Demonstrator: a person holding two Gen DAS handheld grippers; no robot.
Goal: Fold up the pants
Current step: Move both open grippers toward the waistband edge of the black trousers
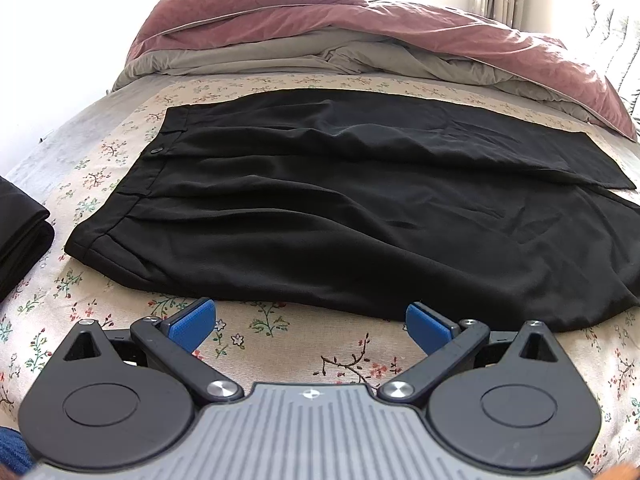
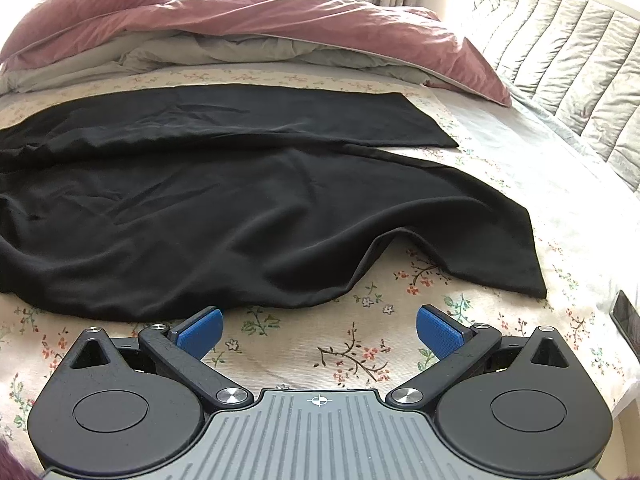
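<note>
Pants (image 1: 320, 208) spread flat across floral bedsheet (image 1: 280, 356), waistband toward left, legs running toward right. Black fabric, thin, drapes loosely. Waistband button (image 1: 155, 151) visible on left end, so front face up. Far leg (image 2: 280, 120) lying straight; near leg (image 2: 360, 216) skewed toward front edge of bed, hem splayed, one ripple lifted off sheet near middle of its near edge. Legs parted at hems, overlapping nearer crotch. Laid lengthwise, probably to allow lengthwise fold of one leg over other as first step.

Left gripper (image 1: 310, 322) hovering just short of near edge of pants, below hip area; jaws at full spread, blue pads (image 1: 192, 324) clear of cloth, nothing between them. Right gripper (image 2: 318, 332) likewise spread wide, empty, above bare sheet just before near leg's edge. Both angled down toward fabric, presumably staged for simultaneous pinch along near edge.

No fold made yet; task judged at start.

Crumpled pink duvet (image 1: 360, 24) heaped behind pants, leaving working area free. Folded dark garment (image 1: 20, 236) at left edge of left view, well apart from pants; possibly finished item. Dark flat object (image 2: 626, 320) at right edge of bed, identity unclear.

Risk: slippery cloth, ripple may carry into fold unless smoothed.
</note>
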